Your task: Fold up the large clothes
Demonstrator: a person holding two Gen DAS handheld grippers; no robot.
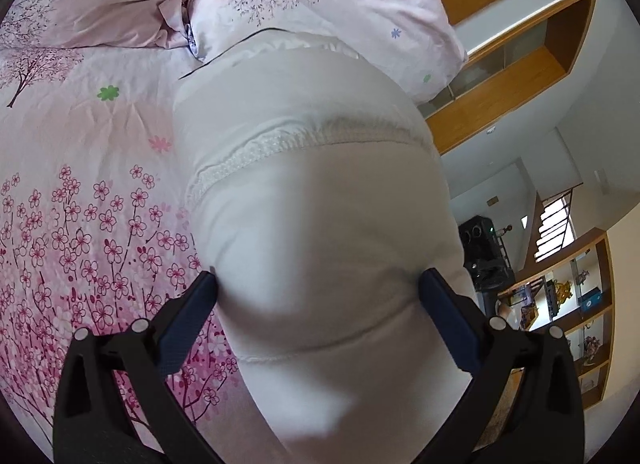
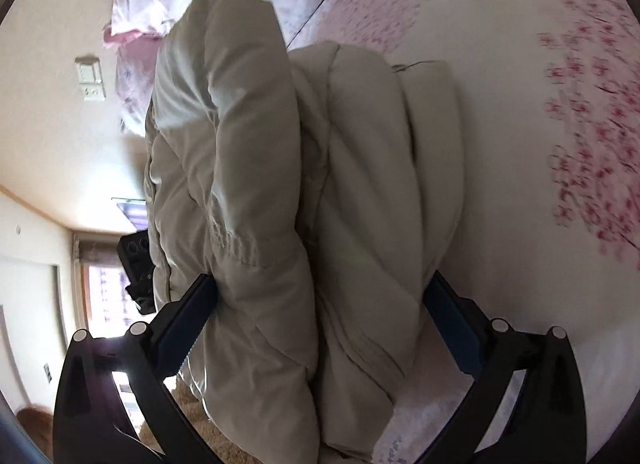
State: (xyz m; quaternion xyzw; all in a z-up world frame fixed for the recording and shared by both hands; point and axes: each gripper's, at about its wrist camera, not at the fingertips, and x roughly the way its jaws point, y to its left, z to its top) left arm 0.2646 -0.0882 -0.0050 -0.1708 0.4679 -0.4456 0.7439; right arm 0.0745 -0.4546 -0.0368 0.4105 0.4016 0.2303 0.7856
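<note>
Clearly, the left gripper (image 1: 318, 284) had its two blue-padded fingers (image 1: 188, 320) set wide, one at 8 o'clock and one at 4 o'clock in the left wrist view, with a thick bundle of the white padded coat (image 1: 304, 192) filling the gap and pressing against both pads. The coat ran up toward 12 o'clock, a stitched seam crossing it, and lay on the pink flowered bedsheet (image 1: 80, 192), its far end against the pillow (image 1: 320, 0) at 12 o'clock. Wooden shelves (image 1: 576, 296) stood at 4 o'clock.

Likewise, the right gripper (image 2: 318, 288) clamped a bulky folded stack of the same coat (image 2: 280, 184) between its widely spread fingers (image 2: 188, 324). The bundle stretched from 6 o'clock up to 12 o'clock, with the bedsheet (image 2: 540, 144) at 2 o'clock and a wall switch (image 2: 91, 78) at 10 o'clock.
</note>
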